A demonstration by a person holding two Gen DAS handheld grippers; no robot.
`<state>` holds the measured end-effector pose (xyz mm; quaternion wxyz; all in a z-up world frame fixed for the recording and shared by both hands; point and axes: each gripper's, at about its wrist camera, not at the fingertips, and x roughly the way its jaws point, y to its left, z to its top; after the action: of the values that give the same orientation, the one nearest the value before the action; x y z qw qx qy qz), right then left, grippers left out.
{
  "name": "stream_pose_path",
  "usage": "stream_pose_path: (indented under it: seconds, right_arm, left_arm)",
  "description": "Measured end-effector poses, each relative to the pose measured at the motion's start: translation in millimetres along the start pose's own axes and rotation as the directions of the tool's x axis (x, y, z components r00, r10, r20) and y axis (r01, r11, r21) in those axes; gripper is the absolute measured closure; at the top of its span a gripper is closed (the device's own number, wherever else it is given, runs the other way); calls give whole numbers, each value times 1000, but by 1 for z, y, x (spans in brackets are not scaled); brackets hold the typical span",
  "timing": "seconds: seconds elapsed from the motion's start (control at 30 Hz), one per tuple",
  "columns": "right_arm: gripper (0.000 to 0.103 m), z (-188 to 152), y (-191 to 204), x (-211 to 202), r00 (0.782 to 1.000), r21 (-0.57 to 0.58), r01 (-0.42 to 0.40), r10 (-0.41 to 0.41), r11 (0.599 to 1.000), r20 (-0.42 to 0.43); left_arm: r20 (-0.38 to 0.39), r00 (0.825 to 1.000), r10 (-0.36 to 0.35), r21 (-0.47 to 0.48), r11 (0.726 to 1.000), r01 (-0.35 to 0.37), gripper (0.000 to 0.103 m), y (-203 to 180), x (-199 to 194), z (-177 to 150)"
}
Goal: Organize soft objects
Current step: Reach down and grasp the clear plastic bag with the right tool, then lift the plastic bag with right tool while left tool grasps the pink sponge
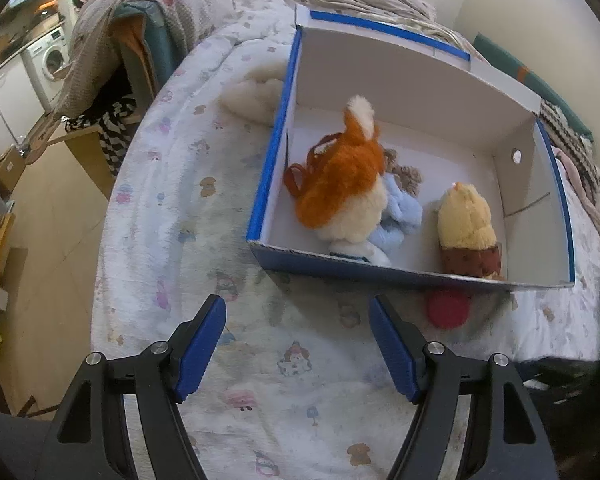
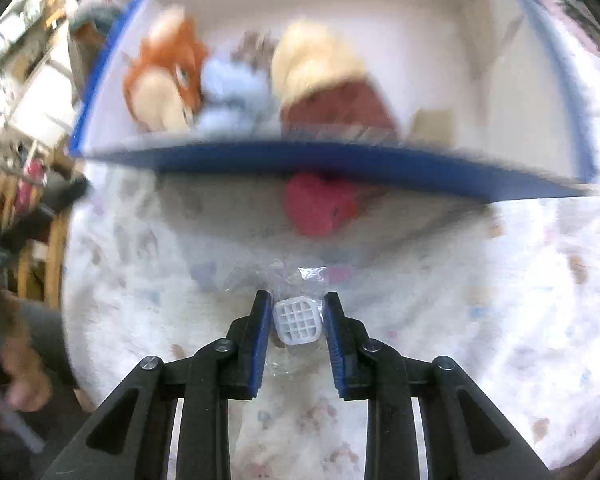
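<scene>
A blue-edged cardboard box (image 1: pixel 274 148) (image 2: pixel 340 164) lies on the patterned bedspread. Inside it are an orange fox plush (image 1: pixel 340 176) (image 2: pixel 168 76), a light blue plush (image 1: pixel 400 216) (image 2: pixel 236 96) and a yellow chick plush (image 1: pixel 466 228) (image 2: pixel 324 76). A red soft object (image 1: pixel 448 309) (image 2: pixel 318 204) lies on the bed against the box's near wall. A white fluffy object (image 1: pixel 252 94) lies left of the box. My left gripper (image 1: pixel 298 312) is open and empty above the bedspread. My right gripper (image 2: pixel 298 314) is shut on a white gridded item in clear plastic wrap (image 2: pixel 298 320).
The bedspread (image 1: pixel 172 208) falls off to the left toward a wooden floor and a small table draped with clothes (image 1: pixel 100 120). A washing machine (image 1: pixel 48 56) stands far left. A person's hand (image 2: pixel 16 380) shows at the lower left of the right wrist view.
</scene>
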<state>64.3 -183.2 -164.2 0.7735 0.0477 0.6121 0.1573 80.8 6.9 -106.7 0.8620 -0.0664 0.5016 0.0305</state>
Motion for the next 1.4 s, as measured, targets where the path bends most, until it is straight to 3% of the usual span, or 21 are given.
stream_pose_path:
  seconds: [0.17, 0.33, 0.43, 0.53, 0.87, 1.07, 1.13, 1.27, 1.4]
  right_arm:
    - [75, 11, -30, -72, 984, 59, -32, 21, 998, 179]
    - [75, 18, -63, -114, 953, 156, -6, -42, 988, 299]
    - [75, 22, -80, -106, 958, 212, -24, -39, 977, 285]
    - [75, 29, -89, -101, 963, 229, -27, -36, 973, 269]
    - [75, 30, -96, -89, 967, 232, -35, -25, 972, 253]
    - [75, 33, -87, -87, 969, 198, -30, -20, 980, 245]
    - [75, 34, -86, -85, 970, 194, -26, -22, 981, 242]
    - [75, 34, -86, -85, 970, 195, -26, -22, 980, 241]
    - [75, 35, -83, -83, 971, 192, -20, -27, 981, 238]
  left_arm:
    - [-17, 1000, -21, 29, 999, 21, 32, -14, 5, -5]
    - [-49, 997, -60, 91, 994, 64, 32, -55, 19, -9]
    - [-79, 990, -119, 102, 987, 127, 32, -86, 31, -12]
    - [-116, 985, -132, 147, 978, 148, 32, -119, 49, -15]
    - [-187, 979, -78, 189, 975, 114, 32, -176, 106, -7]
    - [-232, 973, -4, 138, 990, 37, 33, -173, 128, -3]
    - [-239, 971, -16, 120, 992, 46, 53, -169, 131, -2]
    - [-241, 968, -75, 105, 989, 103, 54, -159, 122, -5]
    - [-209, 976, -66, 115, 989, 92, 55, -144, 100, -8]
